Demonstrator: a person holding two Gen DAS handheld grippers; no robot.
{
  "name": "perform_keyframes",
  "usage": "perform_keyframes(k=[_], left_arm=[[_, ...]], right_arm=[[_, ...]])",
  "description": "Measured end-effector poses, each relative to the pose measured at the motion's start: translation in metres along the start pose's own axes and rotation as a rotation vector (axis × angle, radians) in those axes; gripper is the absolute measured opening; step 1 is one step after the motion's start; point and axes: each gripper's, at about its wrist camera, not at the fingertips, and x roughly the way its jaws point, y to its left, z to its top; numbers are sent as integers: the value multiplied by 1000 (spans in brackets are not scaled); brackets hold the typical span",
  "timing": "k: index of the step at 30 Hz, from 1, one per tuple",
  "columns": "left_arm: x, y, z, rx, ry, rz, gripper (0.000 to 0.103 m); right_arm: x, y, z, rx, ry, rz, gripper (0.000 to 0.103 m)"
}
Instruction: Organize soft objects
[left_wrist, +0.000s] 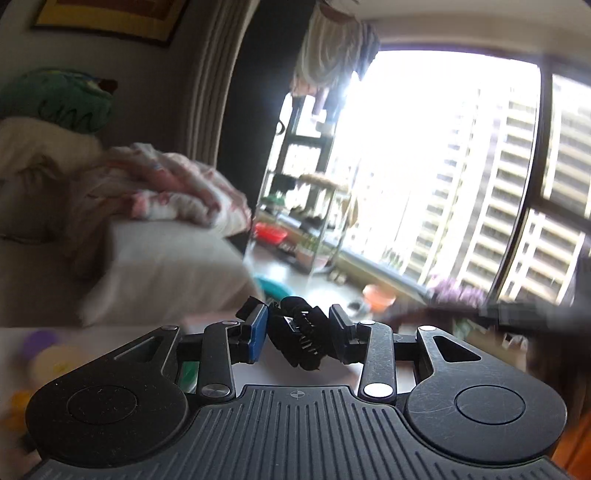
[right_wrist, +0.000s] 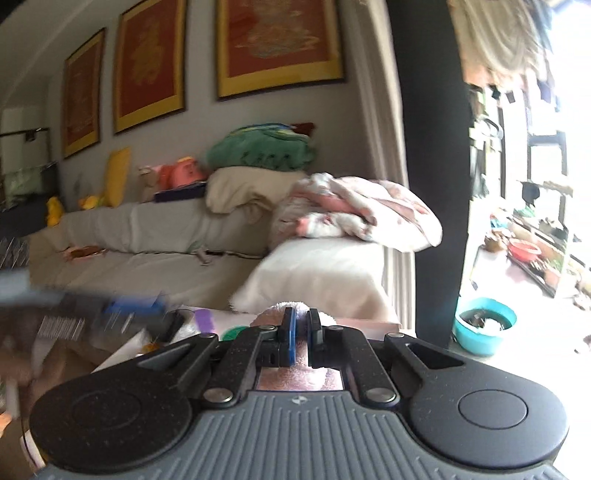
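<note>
My left gripper (left_wrist: 300, 336) is shut on a black hair claw clip (left_wrist: 301, 341), held above a white table (left_wrist: 288, 373). My right gripper (right_wrist: 302, 332) is shut on a pale pink fuzzy soft object (right_wrist: 291, 369) that fills the gap between and behind its fingers. A pink and white blanket (right_wrist: 362, 214) lies bundled on the sofa arm; it also shows in the left wrist view (left_wrist: 177, 192). A green plush cushion (right_wrist: 258, 149) rests on a beige pillow (right_wrist: 243, 188).
A grey sofa (right_wrist: 147, 240) runs along the wall with yellow toys (right_wrist: 55, 210) and a pink plush (right_wrist: 184, 171). A teal basin (right_wrist: 484, 325) and a shelf rack (left_wrist: 306, 221) stand by the bright window. Blurred clutter (right_wrist: 92, 325) lies on the table at left.
</note>
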Motion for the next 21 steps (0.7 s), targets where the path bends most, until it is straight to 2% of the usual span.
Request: perform_keyframes(k=[1,3,5,8,10,13,15,16,17,18,19,21], left_arm=[[24,4,5,-41,5,-15,42],[66,14,1,-66,86,-33,44],[106,26,-14,-99,213,36,42],[120,42,-39,-161,227,10,42],[113,45,-47,-176,199,-3,42],[95,43,-46,-138,161,0,42],[72,43,-42,-113,131,19,42],[59,43,-44,-98,116,46,42],[44,47,-38,-90,101,73,42],[29,51,-40,-84,89,103,42],[11,61,-38,-85,82,128,42],[-19,73,-53,-77,65,184,42]], right_arm=[[3,-5,-4,10,6,-13,5],[12,-13,-12,22,16,-40,5],[19,-24,-19,41,34,-59,5],[40,-35,-19,83,65,-72,5],[53,-40,-18,102,70,-74,5],[80,-42,-11,134,64,-106,6],[100,-46,-6,193,64,-96,10],[109,-49,-5,227,73,-74,20],[117,-49,-4,249,88,-59,35],[122,-47,-5,255,91,-63,42],[124,-42,-7,246,84,-79,48],[126,-28,-14,191,80,-111,48]])
